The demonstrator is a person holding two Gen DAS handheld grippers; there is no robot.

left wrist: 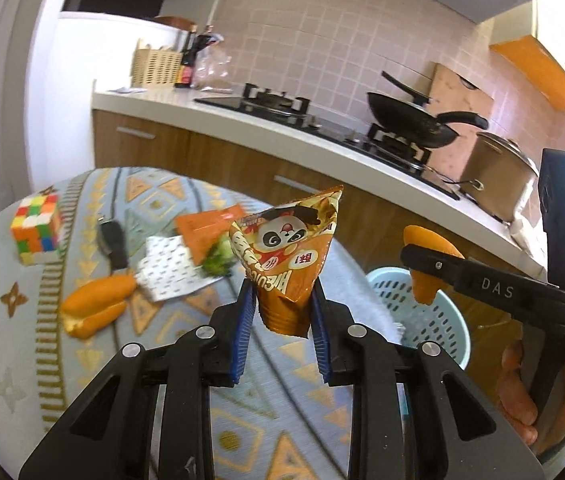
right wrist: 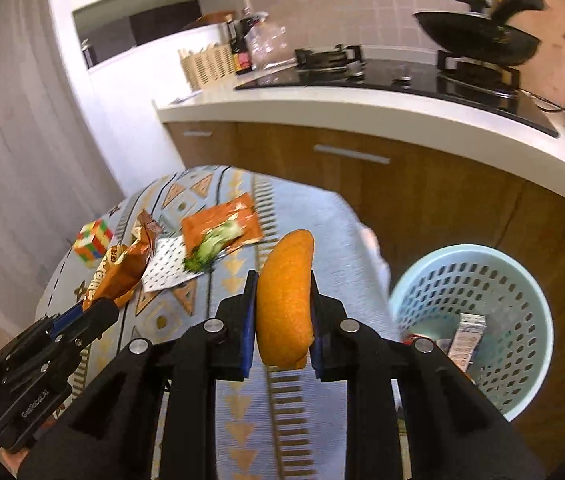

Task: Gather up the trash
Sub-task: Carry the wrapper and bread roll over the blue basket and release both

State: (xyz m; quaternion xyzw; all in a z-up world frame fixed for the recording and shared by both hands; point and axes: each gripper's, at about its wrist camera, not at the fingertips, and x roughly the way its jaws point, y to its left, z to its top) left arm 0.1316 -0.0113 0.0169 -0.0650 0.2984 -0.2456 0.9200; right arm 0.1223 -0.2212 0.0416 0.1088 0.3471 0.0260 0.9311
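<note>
Above the patterned tablecloth (left wrist: 42, 360), my left gripper (left wrist: 282, 312) pinches a crumpled orange snack wrapper (left wrist: 288, 256); my right gripper (right wrist: 280, 316) clamps a curved orange peel (right wrist: 284, 304).

You are looking at a tabletop (left wrist: 42, 360) wearing a patterned blue cloth. Lying on it are a colour cube (left wrist: 37, 229), a black key fob (left wrist: 113, 243), orange peel (left wrist: 96, 307), a dotted white sheet (left wrist: 170, 268), a flat orange packet (right wrist: 222, 226) and a green scrap (right wrist: 210, 248) resting on that packet.
</note>
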